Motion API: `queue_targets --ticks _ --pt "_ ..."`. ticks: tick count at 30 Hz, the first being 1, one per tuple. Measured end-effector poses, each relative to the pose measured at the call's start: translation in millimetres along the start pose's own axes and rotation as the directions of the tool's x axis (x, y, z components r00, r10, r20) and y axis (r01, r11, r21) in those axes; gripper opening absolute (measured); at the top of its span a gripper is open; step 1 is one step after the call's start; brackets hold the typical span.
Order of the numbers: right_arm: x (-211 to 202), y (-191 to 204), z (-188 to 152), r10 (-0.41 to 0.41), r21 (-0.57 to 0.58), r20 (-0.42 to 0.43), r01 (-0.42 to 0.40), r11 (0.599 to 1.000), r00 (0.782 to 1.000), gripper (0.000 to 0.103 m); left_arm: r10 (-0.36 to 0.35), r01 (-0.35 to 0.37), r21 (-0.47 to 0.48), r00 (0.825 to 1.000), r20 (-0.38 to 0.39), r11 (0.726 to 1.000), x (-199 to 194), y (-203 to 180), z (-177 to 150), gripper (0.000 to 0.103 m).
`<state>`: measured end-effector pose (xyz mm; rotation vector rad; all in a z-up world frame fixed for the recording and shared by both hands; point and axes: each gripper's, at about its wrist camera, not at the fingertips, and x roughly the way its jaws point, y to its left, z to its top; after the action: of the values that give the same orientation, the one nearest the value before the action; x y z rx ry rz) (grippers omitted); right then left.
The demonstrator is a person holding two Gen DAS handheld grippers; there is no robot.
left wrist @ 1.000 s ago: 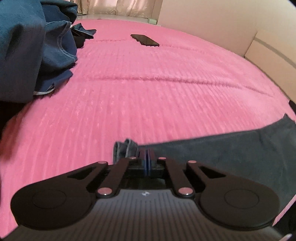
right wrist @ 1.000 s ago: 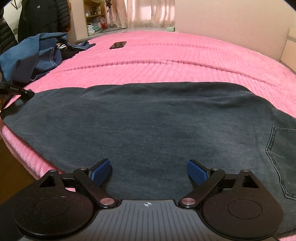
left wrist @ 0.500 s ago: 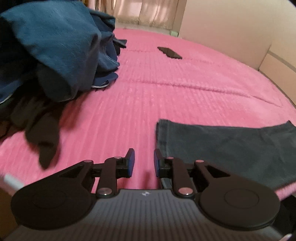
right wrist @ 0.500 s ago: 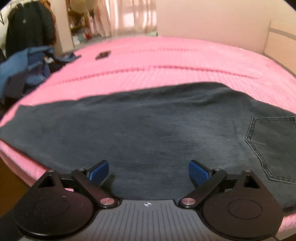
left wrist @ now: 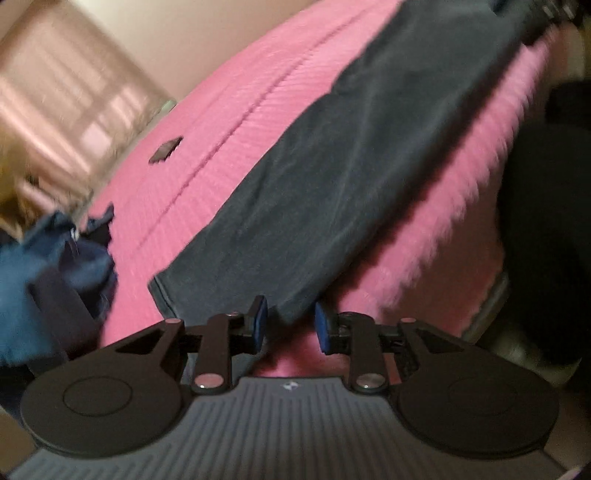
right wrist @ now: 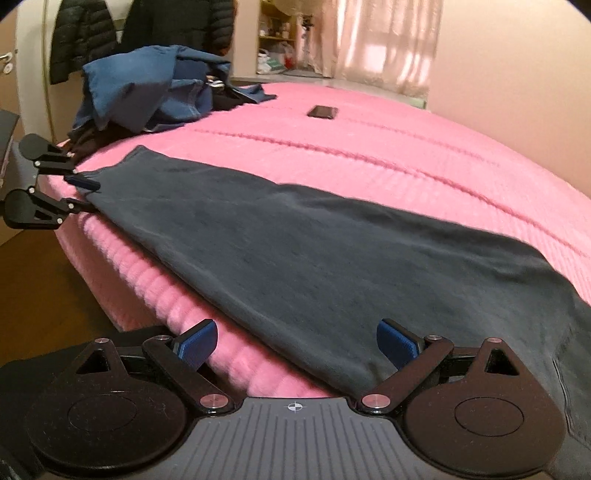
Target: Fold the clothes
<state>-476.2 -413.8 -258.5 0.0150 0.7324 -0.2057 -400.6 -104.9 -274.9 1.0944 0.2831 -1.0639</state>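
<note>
A pair of dark grey jeans [right wrist: 303, 258] lies flat along the near edge of the pink bed [right wrist: 406, 155]. In the left wrist view the jeans [left wrist: 332, 184] run away up to the right. My left gripper [left wrist: 289, 325] is open, its blue pads on either side of the hem corner at the leg end. It also shows in the right wrist view [right wrist: 79, 194] at the far left. My right gripper [right wrist: 297, 341] is wide open and empty, low at the bed edge by the jeans' near side.
A heap of blue clothes [right wrist: 155, 88] lies at the far left of the bed, seen also in the left wrist view [left wrist: 48, 266]. A dark phone [right wrist: 323, 111] lies on the bed farther back. Jackets hang behind [right wrist: 147, 26]. The floor [right wrist: 44, 295] is to the left.
My left gripper let go of the hem, opened, and swung round to the leg end's corner. My right gripper dropped back to the bed edge, still open.
</note>
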Motion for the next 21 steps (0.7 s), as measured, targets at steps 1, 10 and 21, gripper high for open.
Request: queue_targets --ticks 1,10,21 --pt "3.0 2.5 2.3 0.006 -0.006 0.001 -0.006 1.0 1.0 0.096 0.009 -0.009 0.031 1.0 0.005 0.999 -1.1 -0.4 -0.8 0.025" --pt "20.6 22.0 21.6 0.042 -0.047 0.015 -0.041 0.998 0.999 0.095 0.006 0.003 0.17 0.999 -0.051 0.985 -2.9 23.1 -19.6 0.025" --pt "25.4 24.3 19.1 0.029 -0.041 0.004 -0.029 0.999 1.0 0.096 0.072 -0.053 0.284 0.996 -0.058 0.957 5.3 23.3 -21.3 0.023"
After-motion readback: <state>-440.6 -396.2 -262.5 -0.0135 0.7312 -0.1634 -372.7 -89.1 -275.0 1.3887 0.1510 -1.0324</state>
